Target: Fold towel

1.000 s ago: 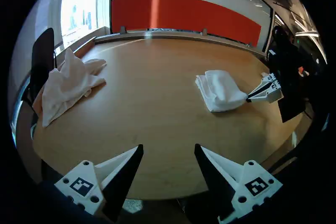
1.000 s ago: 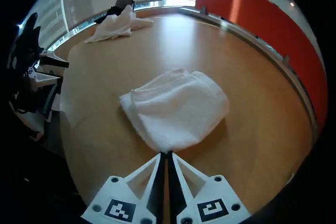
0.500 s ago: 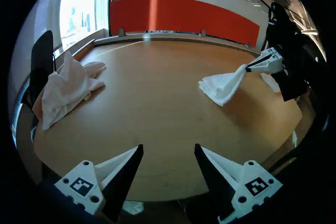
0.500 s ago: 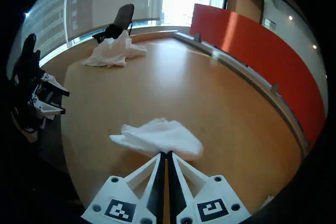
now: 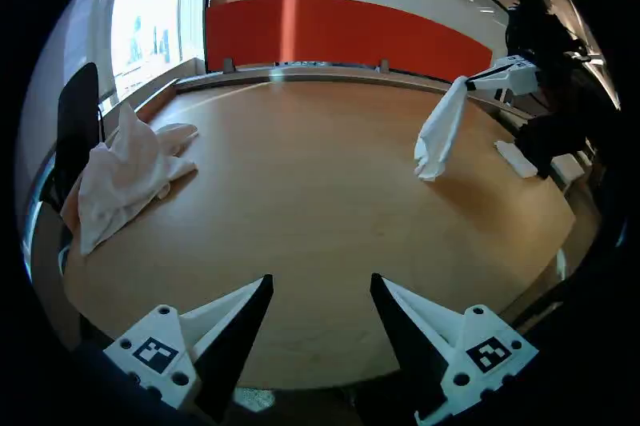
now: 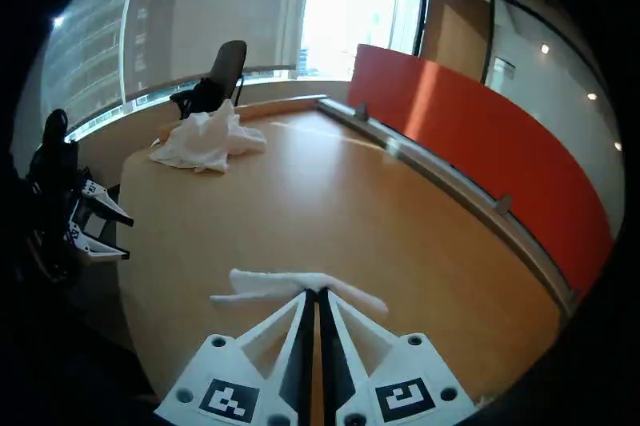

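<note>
Left gripper view: looking along the left gripper [image 5: 320, 278] over the near edge of a wide wooden counter [image 5: 304, 194]. Fingers wide apart, holding nothing. Far off to the right, up in the air, the right gripper [image 5: 472, 84], pinching one end of the white towel [image 5: 438, 134]. Hanging down from there in a long, loose shape, low end close to the counter; hard to tell whether touching. Off to the left, a messy pile of cloth [image 5: 120, 170] on the counter, beside a black chair [image 5: 80, 118]. Behind the counter, a long red wall [image 5: 344, 26].

Right gripper view: fingers of the right gripper [image 6: 316, 294] pressed together on the towel [image 6: 296, 284], bunched just under the tips, above the counter [image 6: 336, 202]. At the left edge, the left gripper [image 6: 128, 238], fingers apart, well away from the towel. Far back, the pile of cloth [image 6: 208, 142] near the chair [image 6: 228, 66].
</note>
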### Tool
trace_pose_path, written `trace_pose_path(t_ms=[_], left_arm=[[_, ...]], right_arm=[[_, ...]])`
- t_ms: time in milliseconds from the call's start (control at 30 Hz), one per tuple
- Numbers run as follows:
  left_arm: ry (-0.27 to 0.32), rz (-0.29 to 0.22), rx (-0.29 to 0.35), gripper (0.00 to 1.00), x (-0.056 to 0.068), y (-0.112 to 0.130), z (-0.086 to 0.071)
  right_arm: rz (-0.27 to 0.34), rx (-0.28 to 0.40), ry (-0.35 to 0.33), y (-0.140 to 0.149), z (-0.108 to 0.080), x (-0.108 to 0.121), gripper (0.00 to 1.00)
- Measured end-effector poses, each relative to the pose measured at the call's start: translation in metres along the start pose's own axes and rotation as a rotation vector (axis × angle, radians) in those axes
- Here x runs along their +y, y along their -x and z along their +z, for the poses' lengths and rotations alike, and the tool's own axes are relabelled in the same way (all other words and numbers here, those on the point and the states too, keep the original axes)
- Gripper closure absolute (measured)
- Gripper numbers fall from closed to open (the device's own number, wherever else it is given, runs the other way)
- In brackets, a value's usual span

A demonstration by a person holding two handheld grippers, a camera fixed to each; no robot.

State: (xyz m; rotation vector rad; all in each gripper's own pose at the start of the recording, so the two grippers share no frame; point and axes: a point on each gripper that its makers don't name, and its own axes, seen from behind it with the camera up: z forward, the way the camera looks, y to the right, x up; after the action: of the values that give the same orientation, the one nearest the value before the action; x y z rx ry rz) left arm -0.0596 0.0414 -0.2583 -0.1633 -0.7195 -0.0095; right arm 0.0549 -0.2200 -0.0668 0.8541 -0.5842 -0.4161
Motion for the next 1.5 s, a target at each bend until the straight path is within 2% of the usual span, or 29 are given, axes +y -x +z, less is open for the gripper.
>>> trace_pose_path(t_ms=[300, 533, 1000, 1500], left_arm=[[0.001, 0.0, 0.001, 0.1, 0.002, -0.003, 0.0], [0.002, 0.003, 0.0, 0.1, 0.003, -0.003, 0.0], [0.003, 0.01, -0.005, 0.1, 0.004, -0.003, 0.0], [-0.001, 0.011, -0.012, 0.1, 0.005, -0.003, 0.0]], right_arm=[[0.016, 0.007, 0.02, -0.002, -0.01, 0.018, 0.96], [0.042, 0.012, 0.051, -0.001, -0.023, 0.045, 0.96], [0.079, -0.035, 0.181, 0.032, -0.067, 0.135, 0.96], [0.197, -0.086, 0.325, 0.09, -0.125, 0.238, 0.96]])
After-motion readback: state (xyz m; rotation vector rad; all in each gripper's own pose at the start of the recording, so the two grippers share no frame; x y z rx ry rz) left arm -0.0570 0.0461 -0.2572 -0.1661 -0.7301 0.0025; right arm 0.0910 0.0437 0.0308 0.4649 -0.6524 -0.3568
